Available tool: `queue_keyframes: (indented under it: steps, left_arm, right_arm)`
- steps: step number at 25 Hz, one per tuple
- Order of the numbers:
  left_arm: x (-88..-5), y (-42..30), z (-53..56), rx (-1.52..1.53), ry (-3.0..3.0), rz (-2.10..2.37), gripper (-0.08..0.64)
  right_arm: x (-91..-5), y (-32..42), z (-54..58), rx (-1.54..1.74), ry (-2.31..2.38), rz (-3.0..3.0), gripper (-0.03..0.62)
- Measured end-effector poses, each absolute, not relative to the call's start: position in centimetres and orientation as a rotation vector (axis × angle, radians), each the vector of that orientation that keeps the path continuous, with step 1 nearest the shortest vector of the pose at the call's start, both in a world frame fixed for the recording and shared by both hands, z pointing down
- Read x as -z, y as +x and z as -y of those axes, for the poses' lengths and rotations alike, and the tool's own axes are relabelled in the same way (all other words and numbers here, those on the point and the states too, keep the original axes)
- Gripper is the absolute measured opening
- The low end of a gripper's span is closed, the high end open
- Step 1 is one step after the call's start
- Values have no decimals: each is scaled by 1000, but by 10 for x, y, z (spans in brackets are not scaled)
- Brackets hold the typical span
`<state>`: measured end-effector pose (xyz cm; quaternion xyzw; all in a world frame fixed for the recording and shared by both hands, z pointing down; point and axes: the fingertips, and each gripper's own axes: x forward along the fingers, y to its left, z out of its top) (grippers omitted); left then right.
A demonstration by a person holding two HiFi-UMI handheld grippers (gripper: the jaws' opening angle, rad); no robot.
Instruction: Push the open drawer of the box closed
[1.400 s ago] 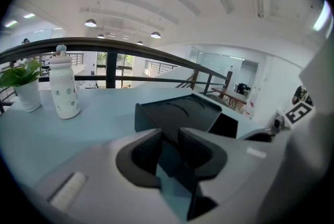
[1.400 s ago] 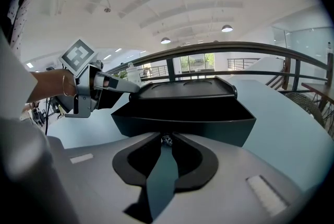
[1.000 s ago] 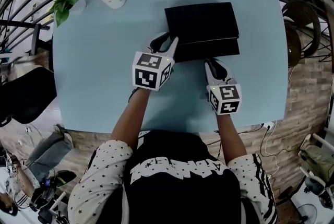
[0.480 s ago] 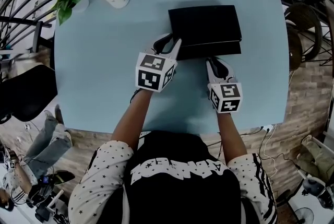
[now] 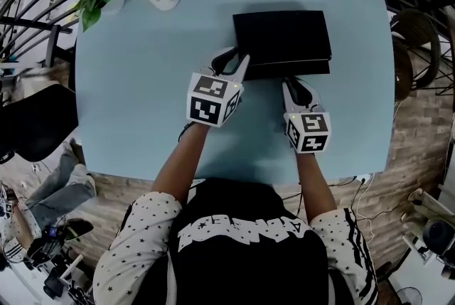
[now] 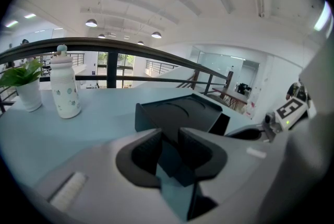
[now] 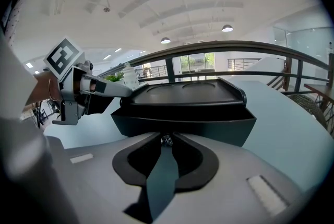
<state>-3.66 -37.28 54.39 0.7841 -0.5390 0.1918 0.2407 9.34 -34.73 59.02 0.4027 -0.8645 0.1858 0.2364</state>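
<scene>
At its tips the right gripper (image 7: 166, 137), jaws nearly closed, pinches a small knob (image 7: 166, 140) on the drawer (image 7: 209, 126), which sticks slightly out of the box (image 7: 188, 93) beyond, likely to push it in, while the left gripper (image 6: 168, 137), jaws parted and empty, seems to steady the box's corner.

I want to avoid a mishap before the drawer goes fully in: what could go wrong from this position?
1. The drawer juts from the box. The right gripper seems shut on its small knob, so a skewed push could jam it.
2. The left gripper has the box's corner between its jaws. If that hold is loose, the box may slide across the smooth table.
</scene>
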Motion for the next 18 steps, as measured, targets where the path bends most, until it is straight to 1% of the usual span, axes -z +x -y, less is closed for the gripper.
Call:
queue_keyframes:
  steps: [18]
  left_arm:
    - [-544,-39,373,-527,2140,1477,0]
  right_arm:
    - [-590,87,359,-507,1129,2386,71]
